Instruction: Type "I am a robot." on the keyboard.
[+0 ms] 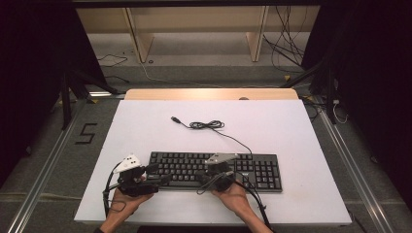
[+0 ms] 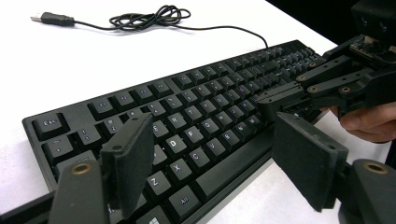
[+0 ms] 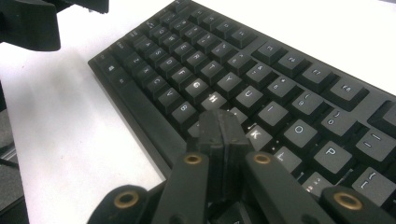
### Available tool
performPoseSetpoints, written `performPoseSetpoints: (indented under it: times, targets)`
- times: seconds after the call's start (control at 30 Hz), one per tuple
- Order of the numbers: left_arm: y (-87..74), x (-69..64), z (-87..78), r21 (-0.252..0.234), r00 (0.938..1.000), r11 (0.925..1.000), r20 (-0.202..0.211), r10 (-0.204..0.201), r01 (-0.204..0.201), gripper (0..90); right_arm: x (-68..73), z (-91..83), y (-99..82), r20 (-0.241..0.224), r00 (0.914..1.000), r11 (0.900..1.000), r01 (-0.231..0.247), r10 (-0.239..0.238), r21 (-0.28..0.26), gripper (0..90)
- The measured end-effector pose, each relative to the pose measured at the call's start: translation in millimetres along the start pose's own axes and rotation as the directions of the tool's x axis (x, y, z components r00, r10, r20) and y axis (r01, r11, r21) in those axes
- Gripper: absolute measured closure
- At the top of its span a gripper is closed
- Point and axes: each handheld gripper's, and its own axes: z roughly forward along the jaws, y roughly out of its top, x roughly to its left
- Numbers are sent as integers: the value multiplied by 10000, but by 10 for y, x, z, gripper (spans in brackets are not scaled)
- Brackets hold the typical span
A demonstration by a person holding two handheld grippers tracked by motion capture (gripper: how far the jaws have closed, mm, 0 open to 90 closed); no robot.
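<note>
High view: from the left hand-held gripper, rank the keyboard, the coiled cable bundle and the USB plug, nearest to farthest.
1. Keyboard: right beside the left hand-held gripper, whose open jaws sit at its left end.
2. Coiled cable bundle: beyond the keyboard, mid-table.
3. USB plug: left of the bundle, slightly farther back; close to call with the bundle.

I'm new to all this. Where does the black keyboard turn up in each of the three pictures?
High view: the keyboard lies low in the middle, on the white table.
Left gripper view: it runs slantwise from lower left to upper right.
Right gripper view: it covers the middle and right.
Shared landmark: the closed right gripper, its tips together over the keys.
</note>
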Motion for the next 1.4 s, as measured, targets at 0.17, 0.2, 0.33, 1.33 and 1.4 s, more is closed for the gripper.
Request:
performPoseSetpoints:
  times: [0.17,0.2,0.33,1.33,1.4]
  targets:
    - [0,-1,-4,-29,10000,10000,40,23,-23,286,-3,9,-2,36,10000,10000,25,-25,27,900]
    - [-1,-2,-4,-31,10000,10000,40,25,-25,285,-1,12,-3,41,10000,10000,2,-2,54,900]
    - [0,-5,-6,-101,10000,9999,61,40,-39,281,-5,28,-4,85,10000,10000,-23,22,97,900]
    - [-4,10,-5,-124,10000,9999,29,42,-42,274,-19,114,-21,370,9993,9996,57,-67,273,900]
    - [-5,17,-6,-134,10000,9999,4,51,-51,275,-19,111,-20,368,9993,9997,-4,-5,253,900]
